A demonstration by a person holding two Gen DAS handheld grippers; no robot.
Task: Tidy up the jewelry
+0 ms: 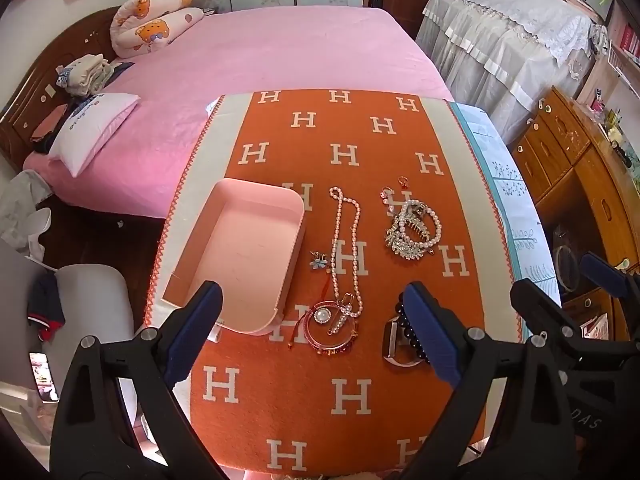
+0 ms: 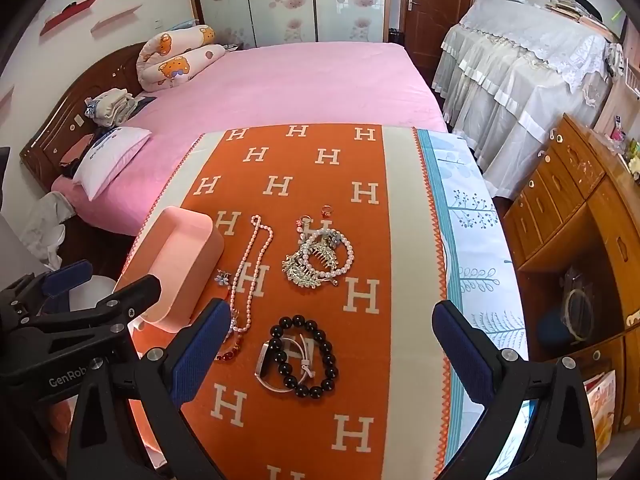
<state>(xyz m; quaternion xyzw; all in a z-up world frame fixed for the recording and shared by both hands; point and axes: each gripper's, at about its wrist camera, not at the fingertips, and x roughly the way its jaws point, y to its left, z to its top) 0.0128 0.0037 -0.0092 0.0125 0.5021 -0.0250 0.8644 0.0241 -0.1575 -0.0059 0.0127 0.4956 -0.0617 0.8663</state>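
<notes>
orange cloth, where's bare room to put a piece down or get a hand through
Free: the far half of the orange cloth, beyond the pink tray and the jewelry; the near strip this side of the black bead bracelet; the tray's empty inside. Crowded: the middle, where the long pearl necklace, the pearl bracelet and comb pile and the red bangle lie close together.

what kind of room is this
Most likely a home bedroom: a bed with a pink cover, pillows against its wooden headboard, and a wooden dresser to one side.

left wrist: steeply down, near | right wrist: beside | shared: orange cloth (image 1: 320,400)
</notes>
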